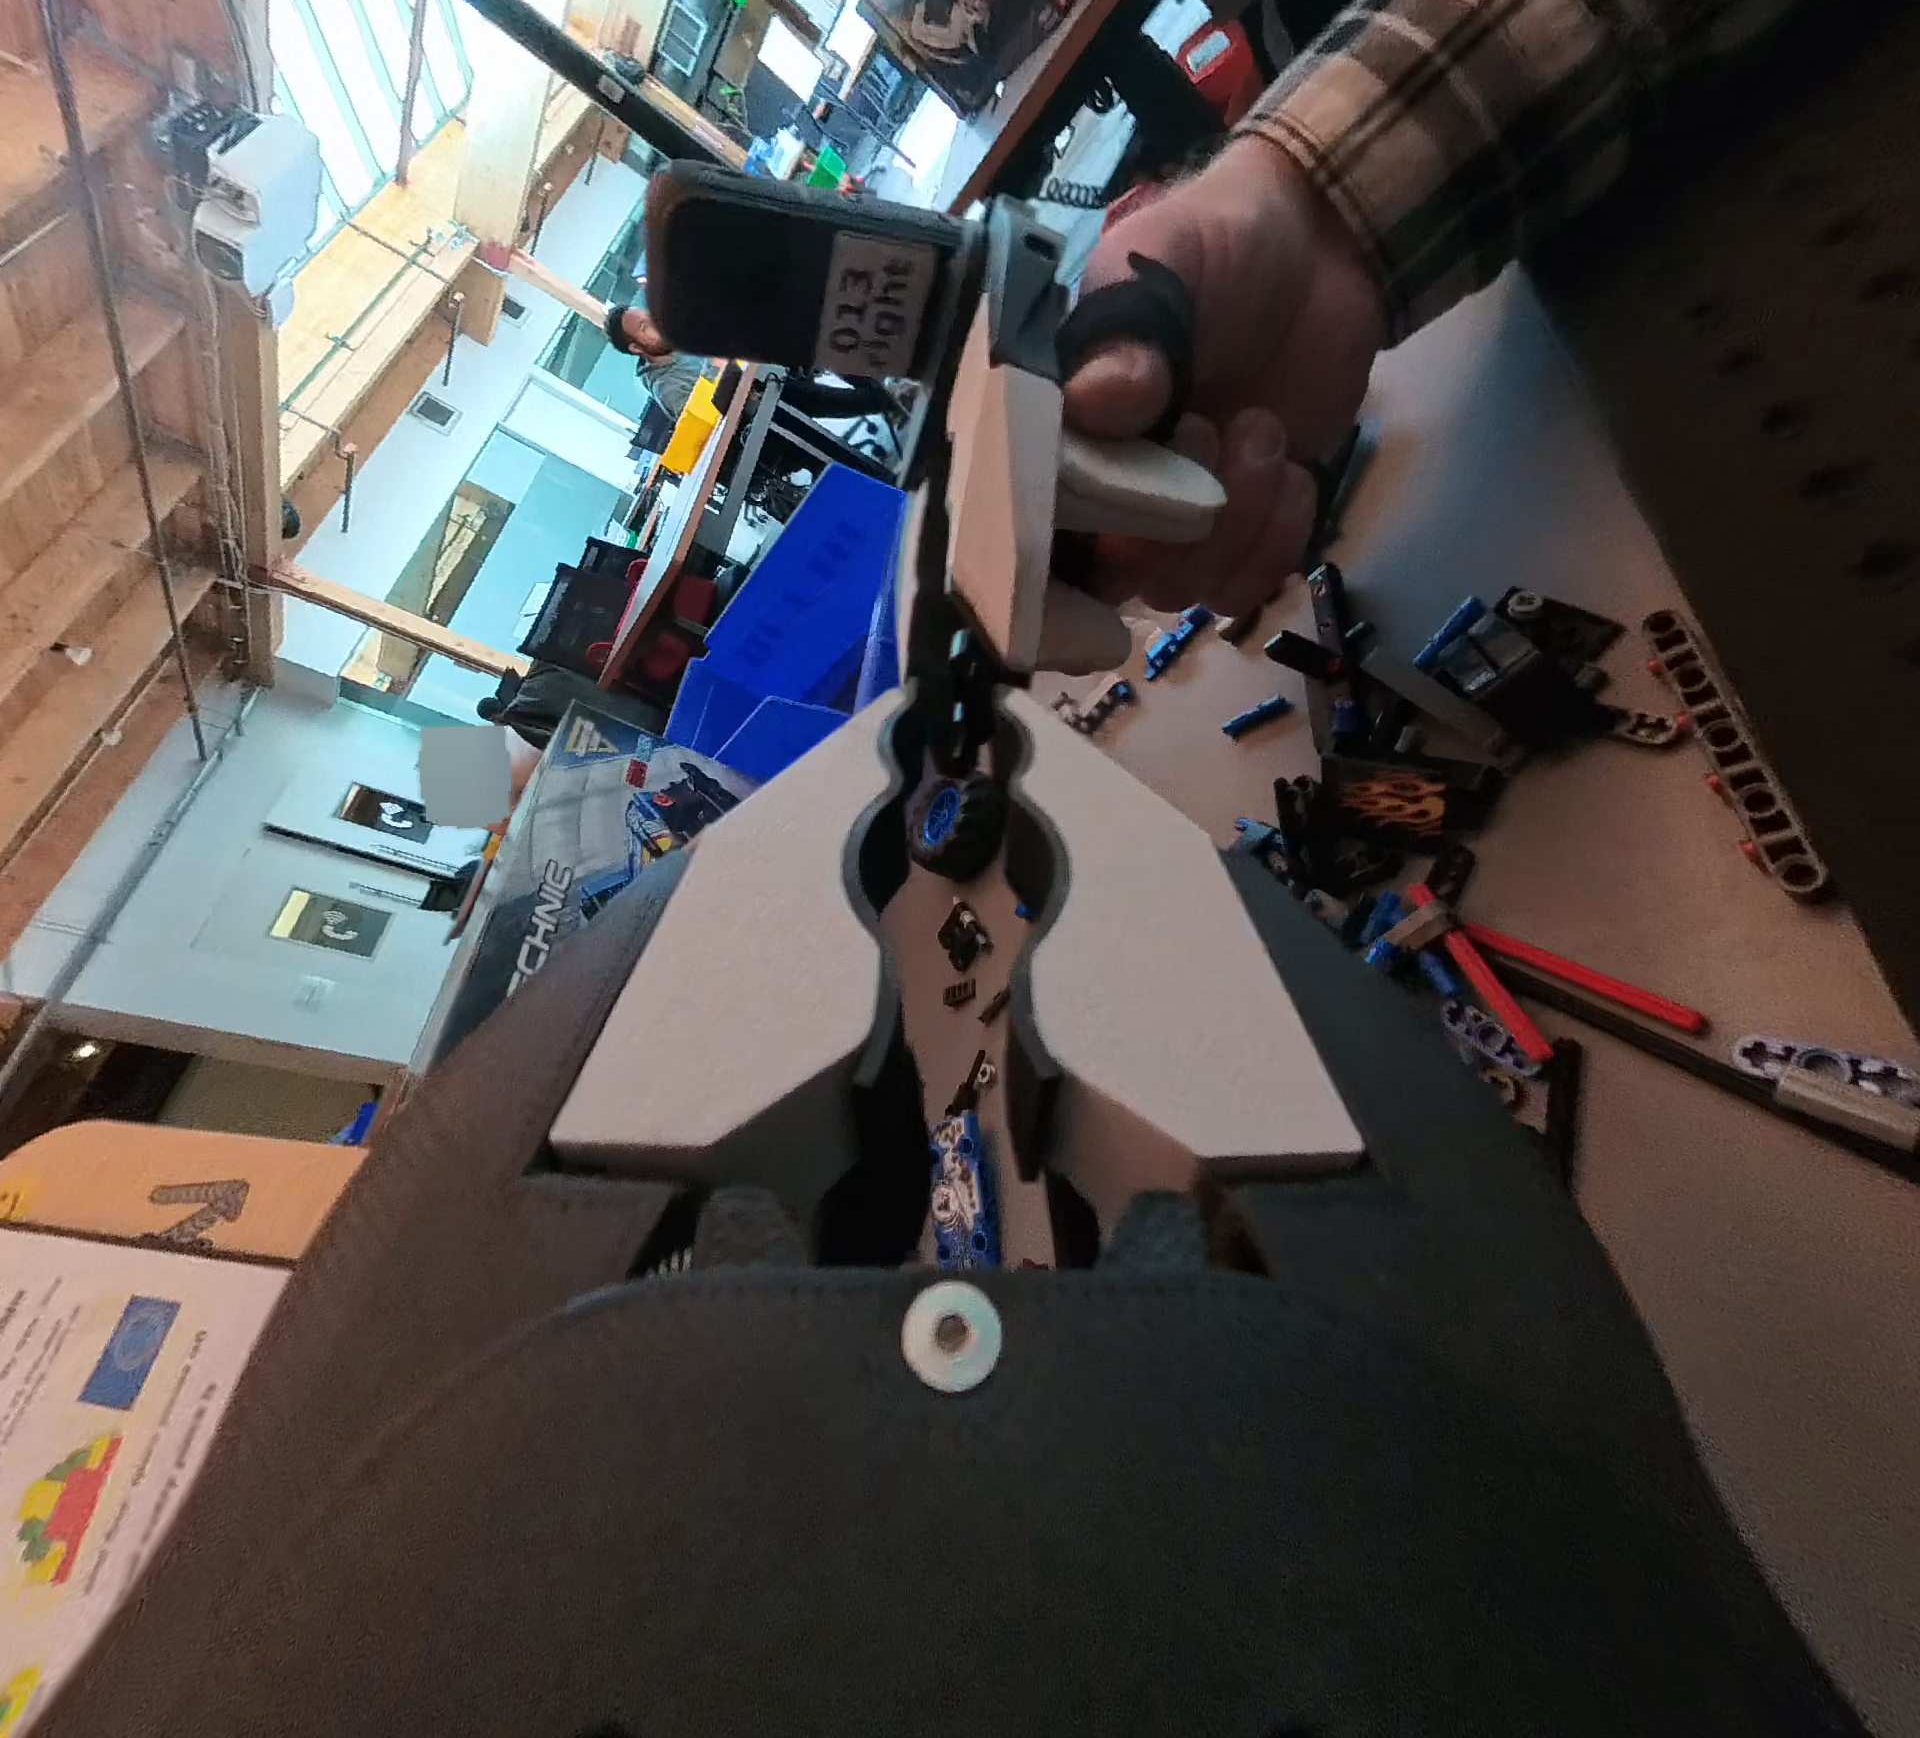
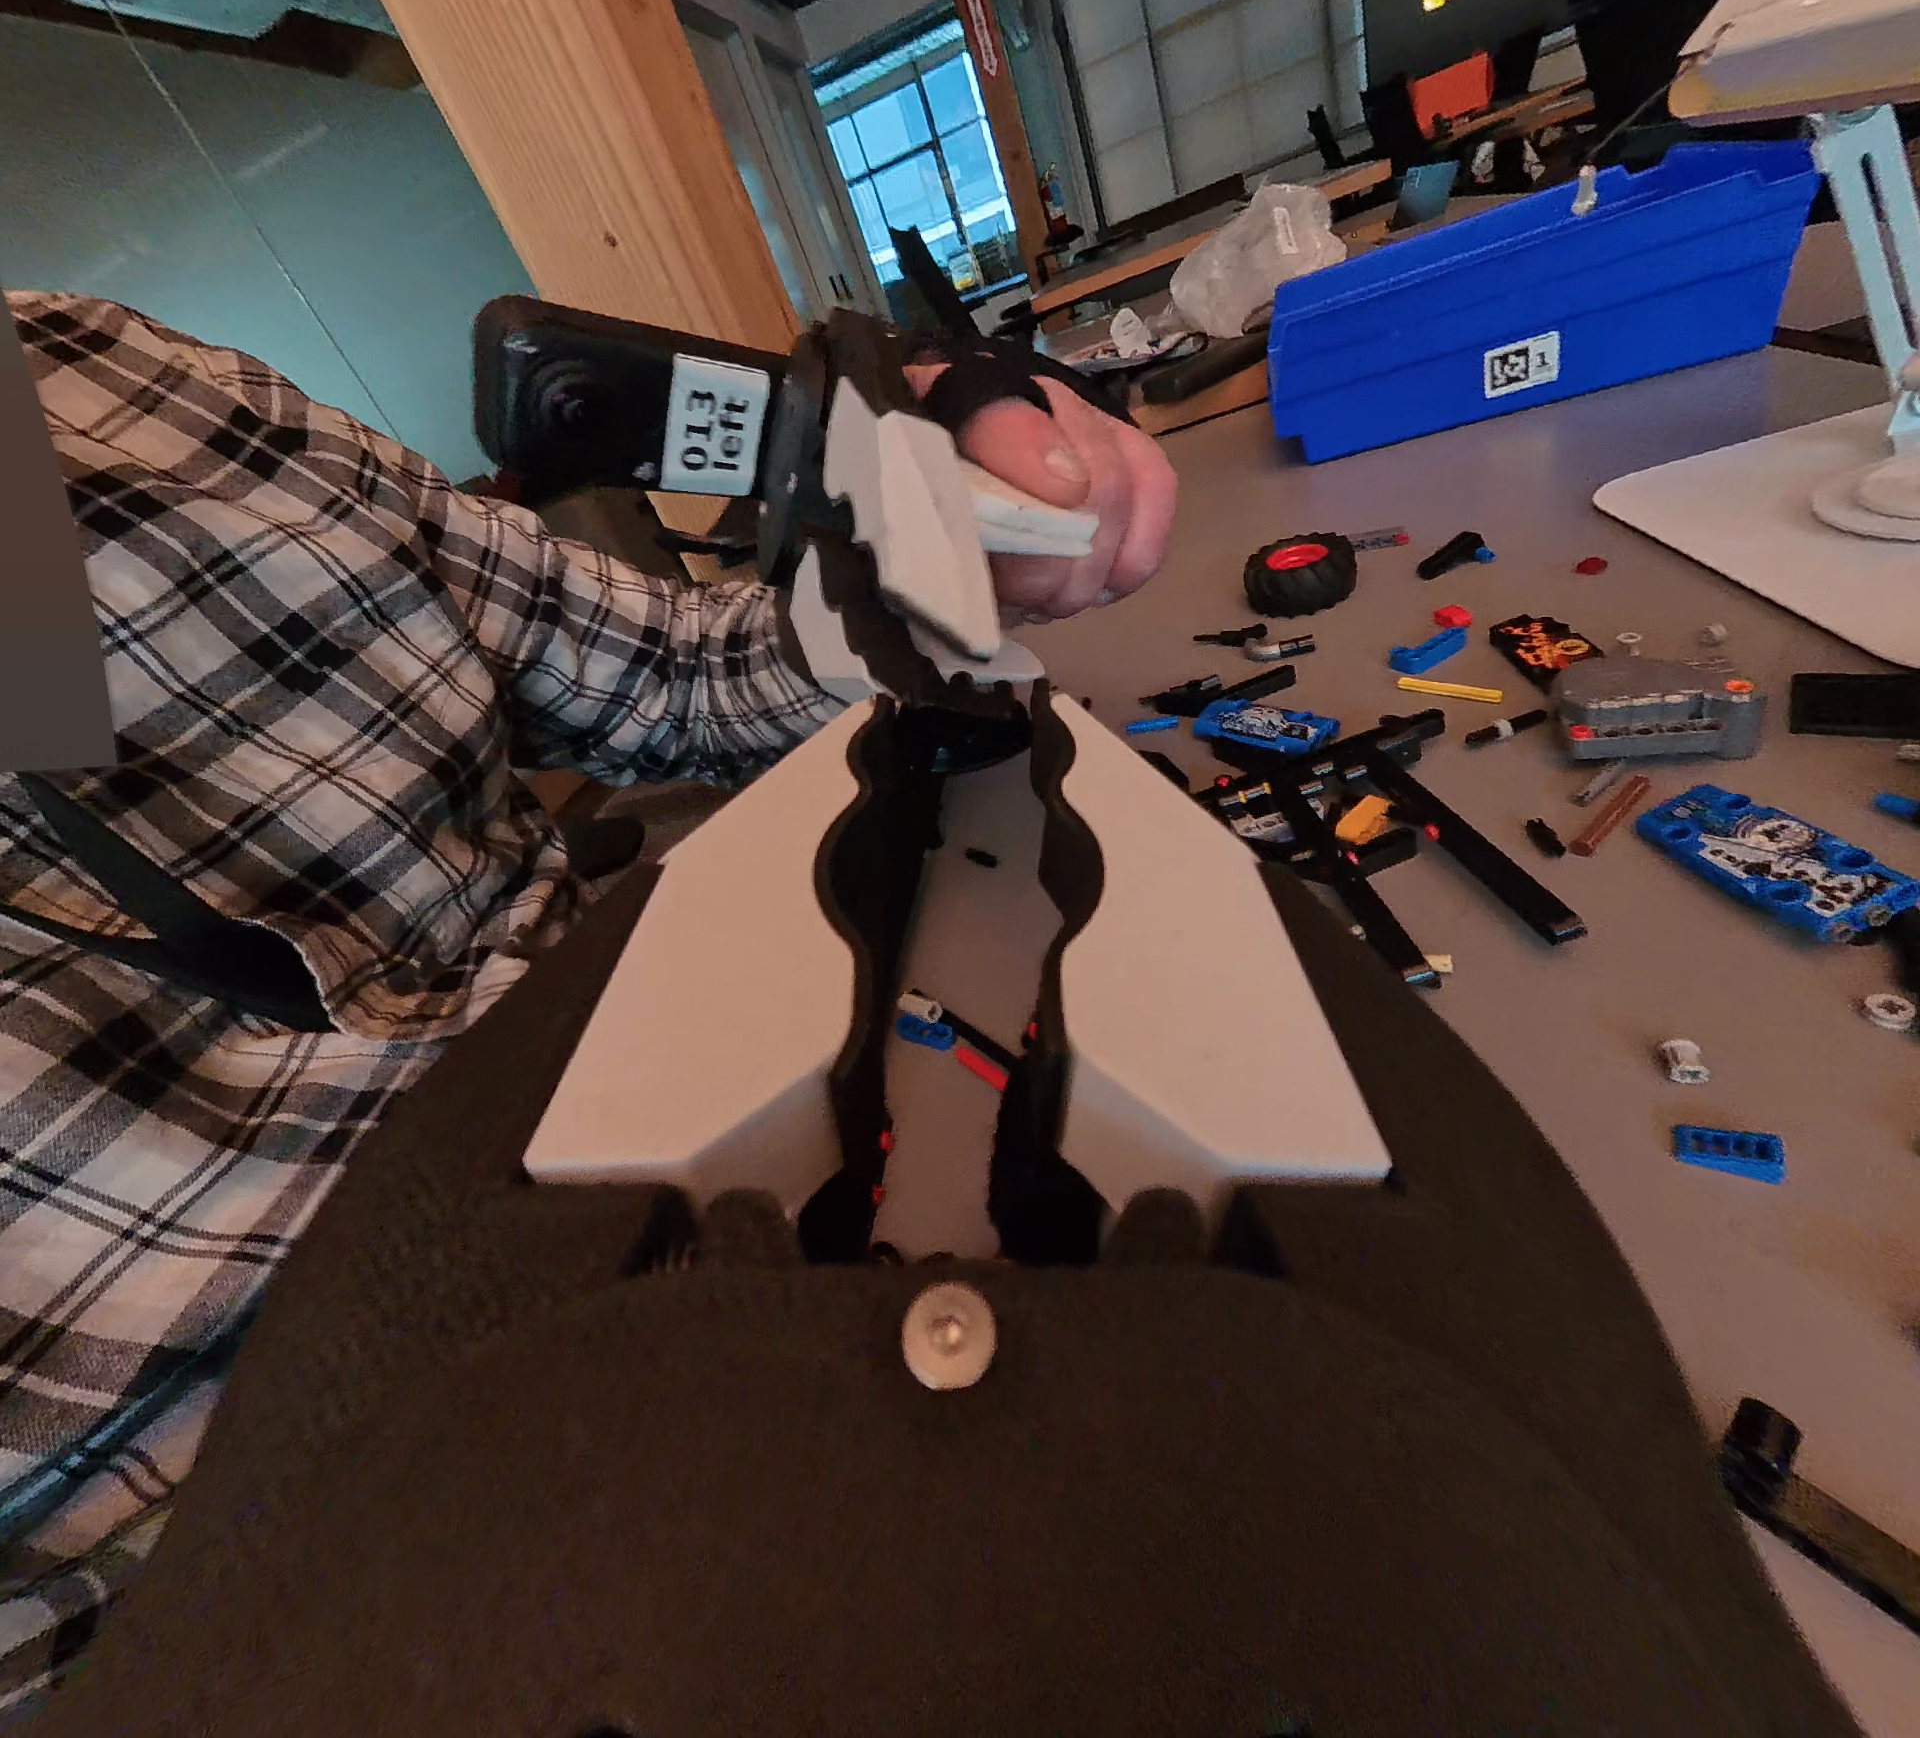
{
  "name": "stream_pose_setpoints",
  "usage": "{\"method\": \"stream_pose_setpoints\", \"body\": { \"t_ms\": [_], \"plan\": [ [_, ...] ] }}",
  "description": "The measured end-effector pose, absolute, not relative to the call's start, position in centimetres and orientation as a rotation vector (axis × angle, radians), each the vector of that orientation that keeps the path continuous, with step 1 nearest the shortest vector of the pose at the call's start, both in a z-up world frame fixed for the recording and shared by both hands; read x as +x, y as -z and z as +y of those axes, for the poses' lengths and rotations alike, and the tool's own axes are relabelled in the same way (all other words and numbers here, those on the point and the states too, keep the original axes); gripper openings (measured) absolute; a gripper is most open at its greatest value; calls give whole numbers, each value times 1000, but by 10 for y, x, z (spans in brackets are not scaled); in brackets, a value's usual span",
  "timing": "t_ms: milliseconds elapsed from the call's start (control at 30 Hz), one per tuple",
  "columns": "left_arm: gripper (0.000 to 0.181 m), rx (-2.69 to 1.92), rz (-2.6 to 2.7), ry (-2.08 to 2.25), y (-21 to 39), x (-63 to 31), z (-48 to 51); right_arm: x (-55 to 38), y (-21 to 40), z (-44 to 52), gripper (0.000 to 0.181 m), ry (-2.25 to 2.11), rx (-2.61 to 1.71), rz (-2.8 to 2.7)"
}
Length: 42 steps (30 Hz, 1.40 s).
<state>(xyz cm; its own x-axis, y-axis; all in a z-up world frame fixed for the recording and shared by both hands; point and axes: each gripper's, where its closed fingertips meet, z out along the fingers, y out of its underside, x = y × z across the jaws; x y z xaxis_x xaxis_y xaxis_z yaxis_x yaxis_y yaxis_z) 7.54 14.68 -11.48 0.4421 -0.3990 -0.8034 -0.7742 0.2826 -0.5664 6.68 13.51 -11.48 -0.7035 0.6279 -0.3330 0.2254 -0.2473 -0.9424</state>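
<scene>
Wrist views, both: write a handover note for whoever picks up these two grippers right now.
Left gripper: shut on a small black brick assembly with a blue-hubbed wheel, held above the grey table.
Right gripper: tip to tip with the left, apparently shut on the same assembly.
On the table: black red-hubbed tyre, grey motor block, blue printed panel; blue plastic bin behind.

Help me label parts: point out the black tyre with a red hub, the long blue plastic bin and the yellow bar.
Black tyre with red hub (image 2: 1300,572), right wrist view, tread.
Long blue plastic bin (image 2: 1538,306), right wrist view, front wall.
Thin yellow bar (image 2: 1448,689), right wrist view, middle.
</scene>
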Motion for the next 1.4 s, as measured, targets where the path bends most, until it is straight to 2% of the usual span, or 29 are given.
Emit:
{"method": "stream_pose_setpoints", "body": {
  "t_ms": [33,400,533,733,800,900,1100,1200,1400],
  "plan": [
    [4,-1335,1176,-373,117,76,147,66,116,136,24,-2018,-1036,-1720],
    [2,-1389,1163,-358,114,76,143,70,114,136,24,-1901,-966,-1730],
    [0,-1414,989,-296,83,32,132,84,97,183,23,-1949,-1022,-1497],
    [4,-1664,1176,-139,163,38,140,69,129,162,24,-1866,-1094,-1699],
    [22,-1760,1181,-106,185,31,144,69,133,163,24,-1902,-1130,-1694],
    [28,-1701,1184,-174,182,34,152,67,142,160,24,-1879,-1150,-1732],
    [17,-1454,1192,-378,148,65,161,64,144,153,24,-1914,-1169,-1743],
    [3,-1436,1191,-452,149,65,165,64,144,151,24,-1920,-1171,-1745],
    [1,-1457,1209,-482,147,66,161,66,142,149,24,-1877,-1134,-1768]
  ]
}}
